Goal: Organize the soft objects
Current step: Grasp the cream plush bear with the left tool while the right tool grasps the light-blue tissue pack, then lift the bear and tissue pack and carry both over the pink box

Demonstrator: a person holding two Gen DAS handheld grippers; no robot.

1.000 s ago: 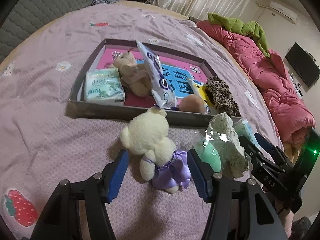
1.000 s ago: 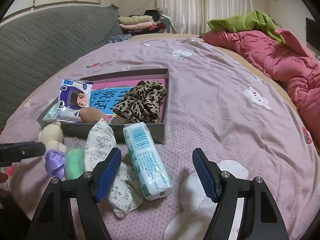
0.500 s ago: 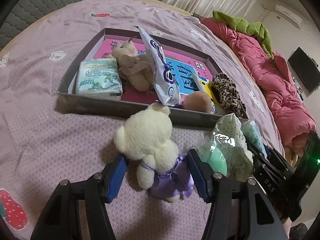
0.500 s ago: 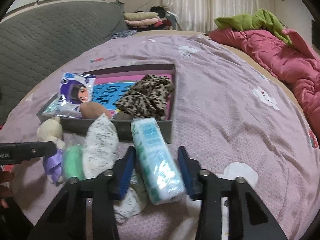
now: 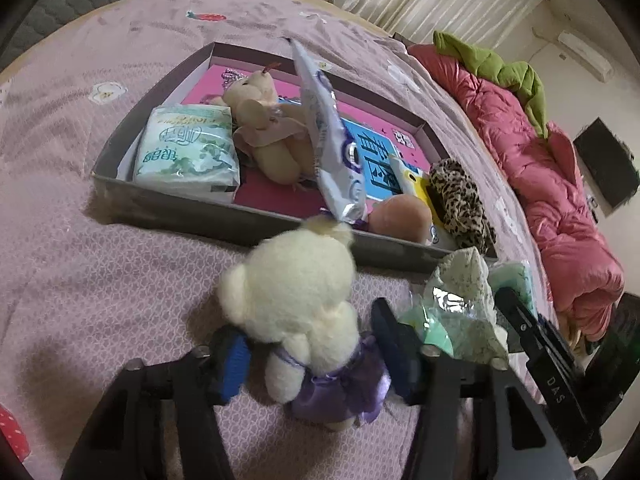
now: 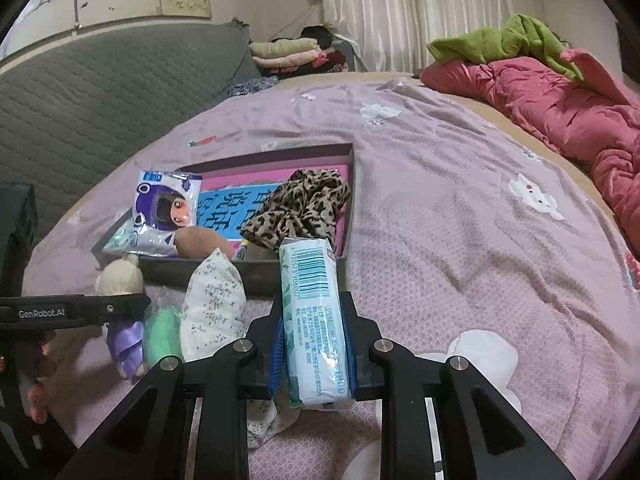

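A cream teddy bear (image 5: pixel 296 292) in a purple dress lies on the lilac bedspread, just in front of a shallow grey box (image 5: pixel 168 208). My left gripper (image 5: pixel 312 354) straddles its body. The jaws are closing; the right pad touches the dress and a strip of bedspread still shows at the left pad. My right gripper (image 6: pixel 314 344) is closing tight on a pale blue tissue pack (image 6: pixel 312 304), which stands on edge between the pads. A floral cloth pouch (image 6: pixel 212 304) and a green item in clear wrap (image 6: pixel 160 332) lie between the two grippers.
The box holds a green tissue pack (image 5: pixel 188 152), a tan bear (image 5: pixel 264 128), a foil snack bag (image 5: pixel 332 148), a peach ball (image 5: pixel 404 216) and a leopard scrunchie (image 5: pixel 460 200). A pink quilt (image 6: pixel 560 112) fills the right; a grey headboard (image 6: pixel 100 92) stands at the back left.
The right jaws came together on the tissue pack and raised its far end. The left gripper slid forward and down around the cream bear, and its jaws narrowed.
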